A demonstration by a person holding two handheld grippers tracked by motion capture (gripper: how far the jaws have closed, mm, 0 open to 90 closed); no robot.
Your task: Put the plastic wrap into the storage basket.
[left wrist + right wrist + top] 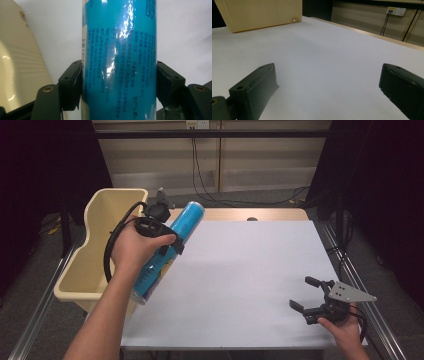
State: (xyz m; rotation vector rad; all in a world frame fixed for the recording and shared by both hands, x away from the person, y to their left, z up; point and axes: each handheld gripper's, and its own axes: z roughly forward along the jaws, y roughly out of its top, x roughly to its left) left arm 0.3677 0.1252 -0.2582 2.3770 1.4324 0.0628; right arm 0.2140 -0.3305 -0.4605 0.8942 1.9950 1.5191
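Clamped at mid-body for balance, blue can hangs tilted at frame left, between cream bin and white surface. Glossy printed cylinder; left gripper jaws pinch its sides. Right gripper, lower right, jaws spread, empty. Bin smooth moulded plastic.

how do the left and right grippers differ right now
The left gripper is shut on the blue can, raised beside the bin; the right gripper is open and holds nothing, low over the table. Both have black jaws and are hand-held.
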